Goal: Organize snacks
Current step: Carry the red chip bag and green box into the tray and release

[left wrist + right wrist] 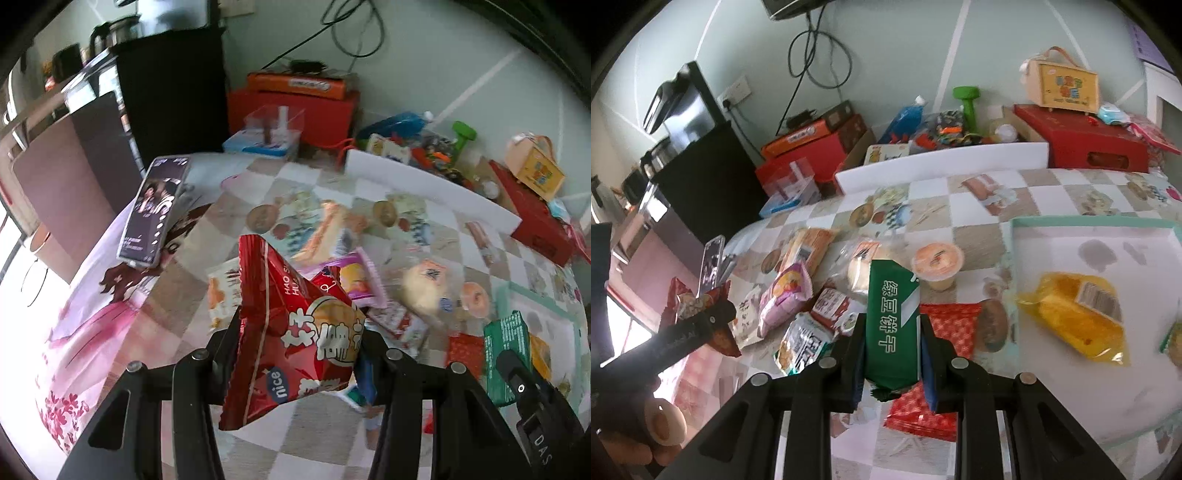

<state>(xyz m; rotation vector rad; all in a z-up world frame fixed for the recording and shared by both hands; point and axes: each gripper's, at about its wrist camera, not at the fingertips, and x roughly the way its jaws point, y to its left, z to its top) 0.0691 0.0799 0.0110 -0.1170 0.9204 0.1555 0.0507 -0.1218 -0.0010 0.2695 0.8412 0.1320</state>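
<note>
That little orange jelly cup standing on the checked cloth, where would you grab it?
Grip the jelly cup across its tapered sides just under the wide lid rim, coming from above. It stands upright, and the bun packet crowds its left.

Each hand-held gripper (pixel 299 332) (pixel 892 332) has matte black fingers with round silver screws.

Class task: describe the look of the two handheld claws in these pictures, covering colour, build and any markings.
Both claws, left and right, are matte black plastic with angular, strutted frames and round silver pivot pins. The right one's fingers show blue inner pads. Seen from the other camera, each body carries pale lettering, too blurred to read in full. No sleeves or cables show.
</note>
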